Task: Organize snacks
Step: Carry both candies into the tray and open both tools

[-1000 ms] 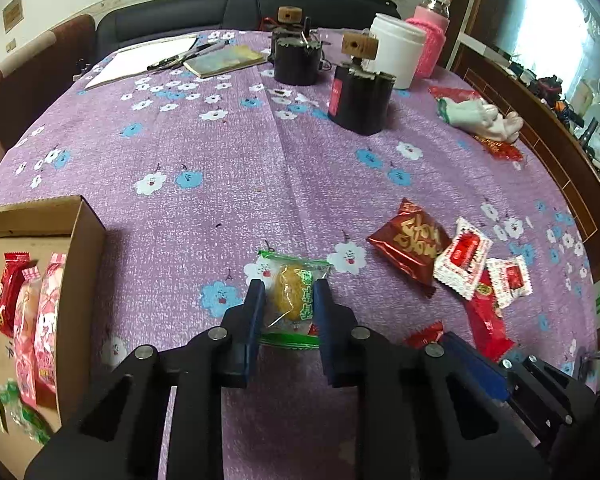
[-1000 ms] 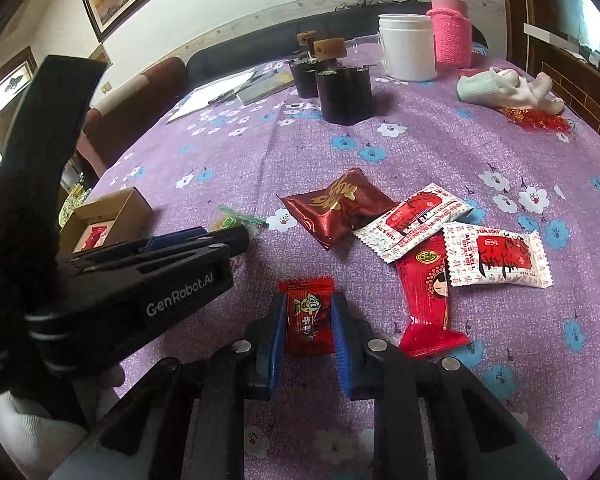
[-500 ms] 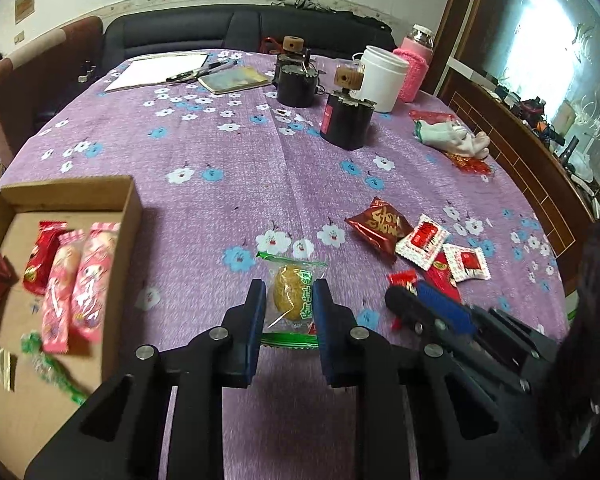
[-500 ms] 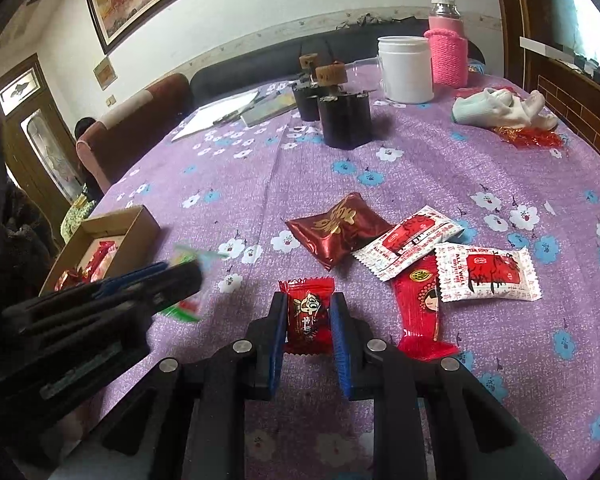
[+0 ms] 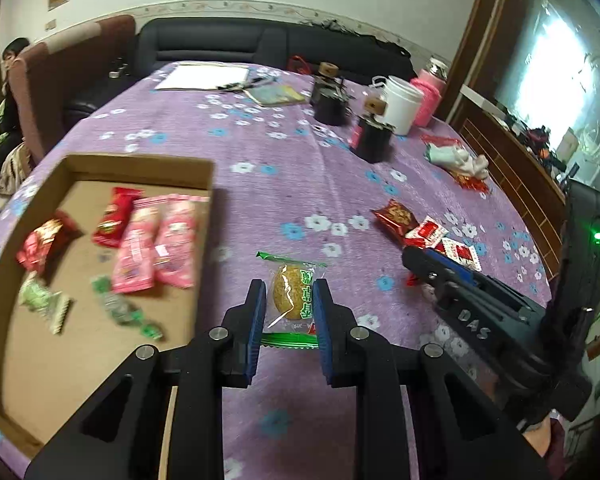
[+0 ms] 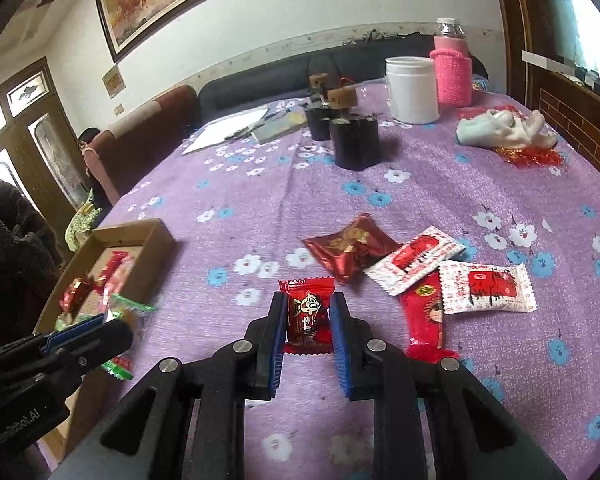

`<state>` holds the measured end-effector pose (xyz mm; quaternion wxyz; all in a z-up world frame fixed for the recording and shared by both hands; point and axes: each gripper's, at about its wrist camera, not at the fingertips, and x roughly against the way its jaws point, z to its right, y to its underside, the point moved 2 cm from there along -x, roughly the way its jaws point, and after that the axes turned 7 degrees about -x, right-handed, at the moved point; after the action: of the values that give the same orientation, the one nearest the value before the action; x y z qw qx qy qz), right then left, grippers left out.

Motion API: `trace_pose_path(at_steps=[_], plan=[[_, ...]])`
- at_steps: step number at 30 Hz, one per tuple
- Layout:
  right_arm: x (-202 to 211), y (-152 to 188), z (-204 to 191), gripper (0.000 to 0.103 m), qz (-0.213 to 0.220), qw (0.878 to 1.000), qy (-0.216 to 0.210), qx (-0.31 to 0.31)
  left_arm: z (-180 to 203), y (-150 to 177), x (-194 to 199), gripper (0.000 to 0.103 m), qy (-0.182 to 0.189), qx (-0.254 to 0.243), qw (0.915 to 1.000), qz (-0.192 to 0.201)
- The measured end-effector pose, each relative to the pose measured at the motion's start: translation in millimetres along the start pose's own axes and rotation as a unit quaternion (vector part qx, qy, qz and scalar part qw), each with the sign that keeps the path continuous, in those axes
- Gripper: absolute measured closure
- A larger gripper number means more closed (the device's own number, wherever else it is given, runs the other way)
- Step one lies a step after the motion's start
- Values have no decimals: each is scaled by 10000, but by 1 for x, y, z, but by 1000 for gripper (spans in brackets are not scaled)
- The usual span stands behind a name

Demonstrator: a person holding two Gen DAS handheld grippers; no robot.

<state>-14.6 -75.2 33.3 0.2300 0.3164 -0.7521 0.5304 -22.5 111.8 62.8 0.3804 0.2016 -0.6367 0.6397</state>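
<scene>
Low in the middle of the left wrist view, the left gripper [image 5: 289, 295] is clamped on a clear, green-edged packet [image 5: 291, 293] holding a round golden cake, the packet's long axis running up the frame, out along the fingers. In the right wrist view the right gripper [image 6: 309, 314] is likewise closed on a small red candy packet [image 6: 309, 312], which stands lengthwise between the blue pads. Both snacks look lifted off the purple flowered tablecloth [image 5: 284, 184], though how high I cannot say. What matters next, I think, is the cardboard box [image 5: 140, 161]: it fills the left half of the left view, its near right wall just beside the held cake packet, so the left gripper is clearly the nearer one and needs only to go leftward. From the right gripper the box sits at the left edge, well apart, with the left gripper in between. Further up the frame, loose red and white packets [image 6: 420, 258] wait on the cloth, and beyond them dark tins [image 6: 356, 142] and a white jar [image 6: 411, 90].
</scene>
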Motion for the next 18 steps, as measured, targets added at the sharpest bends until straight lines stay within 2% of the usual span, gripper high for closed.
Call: trace_pose_path(at_steps=[5,9,13,18], plan=[[17,4,-37,81,-71,9991,-366,204,-35,11,20,82,-160,272,9995,72],[22,13,-81,81,-228,9959,-703,514,-78,26,35,82,-401,651,9970,115],[15,31,-127,82,-476,9903,-982,858,-120,43,44,82,-693,1040,9921,121],[3,57,-176,82,-728,9826,-1127,1283,-163,60,46,82,-979,1434,9848,78]])
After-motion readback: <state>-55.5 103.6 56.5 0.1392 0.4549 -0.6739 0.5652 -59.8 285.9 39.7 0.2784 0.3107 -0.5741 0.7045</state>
